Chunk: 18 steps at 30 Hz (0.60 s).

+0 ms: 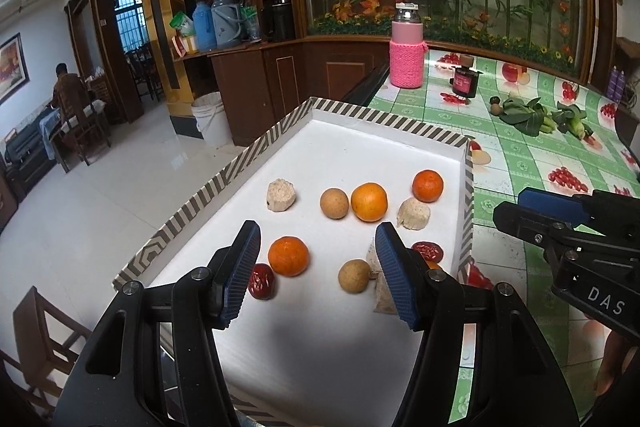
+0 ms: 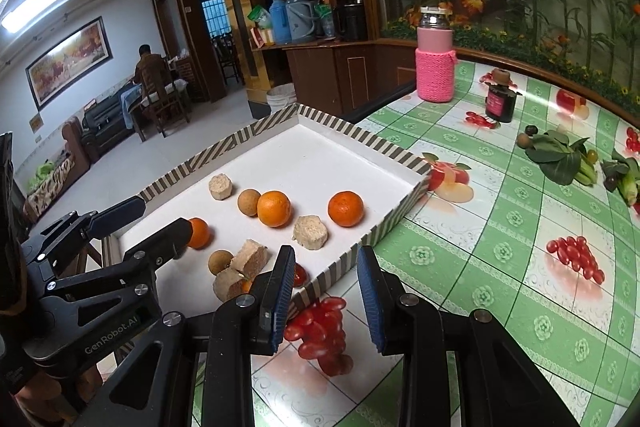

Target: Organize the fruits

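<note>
A white tray with a striped rim holds three oranges, two round tan fruits, red dates and several beige chunks. My left gripper is open and empty above the tray's near end, beside the near orange. My right gripper is open and empty over the tablecloth just right of the tray's near right rim; it also shows in the left wrist view. The left gripper shows in the right wrist view.
A green checked tablecloth covers the table. A pink knit-sleeved bottle and a dark jar stand at the far side. Leafy greens and small brown fruits lie at the right. The tray's left side overhangs the floor.
</note>
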Tool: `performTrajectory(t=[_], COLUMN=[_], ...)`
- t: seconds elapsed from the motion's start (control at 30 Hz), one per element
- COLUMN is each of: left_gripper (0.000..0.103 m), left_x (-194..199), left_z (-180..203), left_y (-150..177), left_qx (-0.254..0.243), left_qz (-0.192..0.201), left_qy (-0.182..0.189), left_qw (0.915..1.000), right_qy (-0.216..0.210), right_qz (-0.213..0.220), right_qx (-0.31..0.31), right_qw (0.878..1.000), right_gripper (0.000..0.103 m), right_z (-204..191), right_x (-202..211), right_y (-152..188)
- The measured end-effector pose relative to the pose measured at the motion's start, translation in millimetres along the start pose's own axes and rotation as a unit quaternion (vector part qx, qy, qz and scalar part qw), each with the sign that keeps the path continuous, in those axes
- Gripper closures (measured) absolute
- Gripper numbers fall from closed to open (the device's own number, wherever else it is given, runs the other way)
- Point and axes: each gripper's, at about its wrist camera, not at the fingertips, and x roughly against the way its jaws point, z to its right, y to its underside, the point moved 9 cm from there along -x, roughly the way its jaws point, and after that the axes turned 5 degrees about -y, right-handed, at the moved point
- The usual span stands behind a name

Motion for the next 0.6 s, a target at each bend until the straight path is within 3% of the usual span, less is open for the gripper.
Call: performTrajectory(t=[0.6], left_gripper=[0.043], left_x=[0.2], left_z=[-0.5], left_y=[3.5], left_qx=[-0.001], left_qz=[-0.003], left_qy=[0.003], left_qw=[1.0], right_qy=[0.005], right_qz=[-0.011], right_qx=[0.008], right_qw=[1.0], right_gripper=[0.072], right_z=[-5.0], right_x=[-4.6], right_y=[7.5])
